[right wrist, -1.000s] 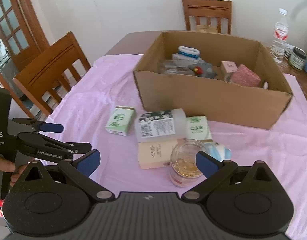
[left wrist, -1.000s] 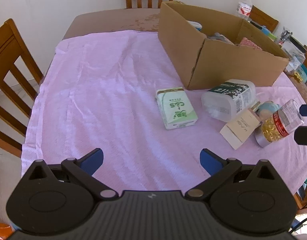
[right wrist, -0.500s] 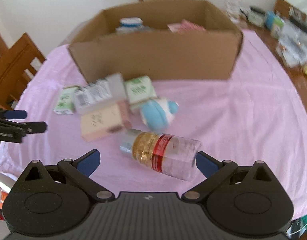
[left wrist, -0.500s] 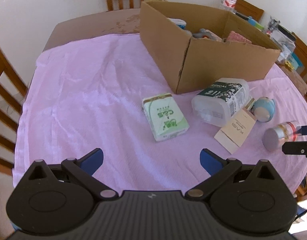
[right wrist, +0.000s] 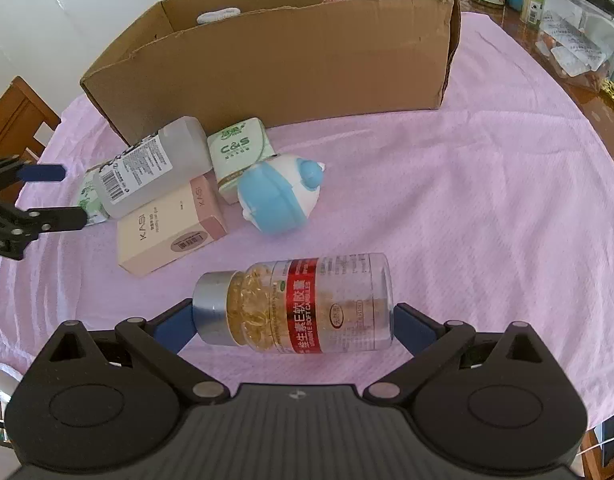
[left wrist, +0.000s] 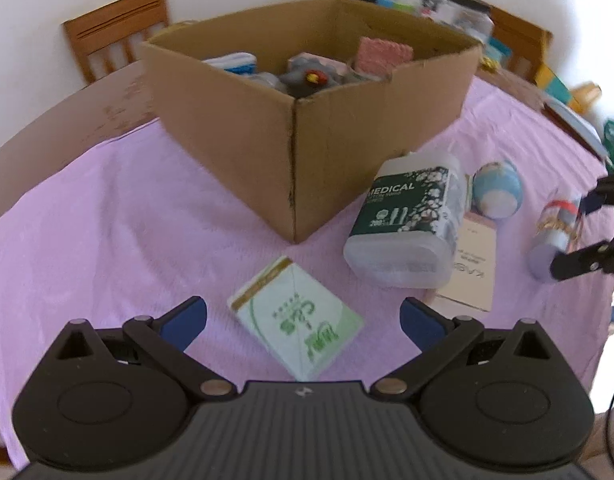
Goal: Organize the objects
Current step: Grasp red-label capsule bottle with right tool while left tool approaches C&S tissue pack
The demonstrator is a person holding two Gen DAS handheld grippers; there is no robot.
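Note:
A green tissue pack (left wrist: 295,320) lies flat on the pink cloth (left wrist: 107,248), between the fingers of my left gripper (left wrist: 303,322), which is open. A clear vitamin capsule bottle (right wrist: 307,304) with a red label and silver cap lies on its side. My right gripper (right wrist: 293,320) is open around it, one finger at the cap and one at the base. The cardboard box (left wrist: 295,120) stands behind and holds several items. In the left wrist view the bottle (left wrist: 555,232) and the right gripper (left wrist: 581,232) sit at the far right.
In front of the box lie a translucent cotton swab container (right wrist: 147,172), a pink KASI box (right wrist: 167,228), a blue and white round container (right wrist: 275,200) and a second green pack (right wrist: 239,152). Jars and packets (right wrist: 575,44) crowd the table's right edge. A wooden chair (left wrist: 115,28) stands behind.
My left gripper moved forward and down until the green tissue pack lay between its fingers. My right gripper closed in on the vitamin bottle, which now spans the gap between its fingers.

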